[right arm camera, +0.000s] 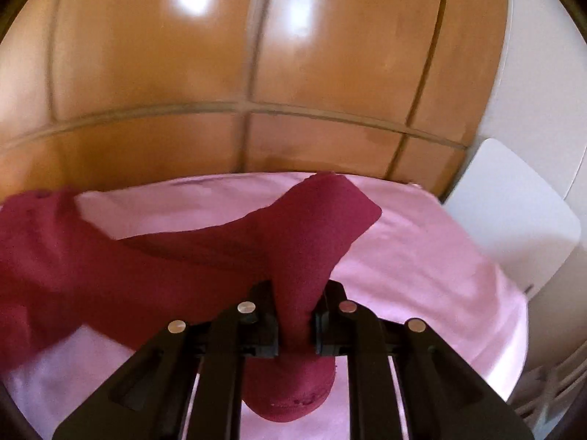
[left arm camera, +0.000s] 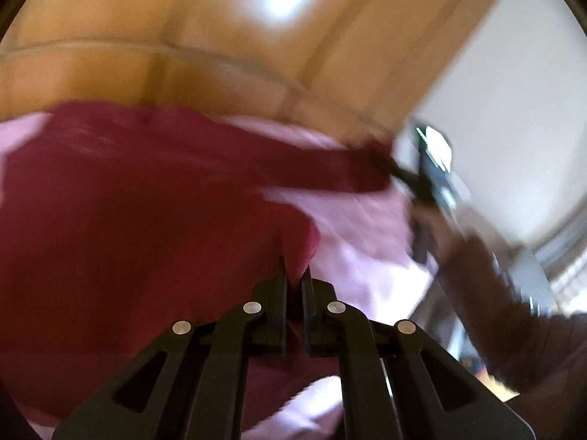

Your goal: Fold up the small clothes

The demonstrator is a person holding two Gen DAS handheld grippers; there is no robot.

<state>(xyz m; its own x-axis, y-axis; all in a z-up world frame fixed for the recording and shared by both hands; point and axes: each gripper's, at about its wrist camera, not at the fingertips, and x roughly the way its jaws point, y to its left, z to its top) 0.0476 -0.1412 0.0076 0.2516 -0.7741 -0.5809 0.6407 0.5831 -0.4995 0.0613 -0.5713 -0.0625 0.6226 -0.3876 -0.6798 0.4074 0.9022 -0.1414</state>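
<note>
Two pairs of tongs grip a dark red garment [right arm camera: 190,256] above a pink sheet [right arm camera: 422,256] that covers the surface below it. The right tongs [right arm camera: 295,304] are clamped on a bunched fold of the red cloth, which rises between the black fingers [right arm camera: 264,315] and hangs in a lump beneath them. The left tongs [left arm camera: 295,275] are closed on another edge of the same garment [left arm camera: 128,201], with cloth caught between the tips (this view is blurred). From the left camera, the right tongs [left arm camera: 398,172] show at the far end of a stretched strip of the cloth. Beyond the sheet lies an orange tiled floor [right arm camera: 165,73].
</note>
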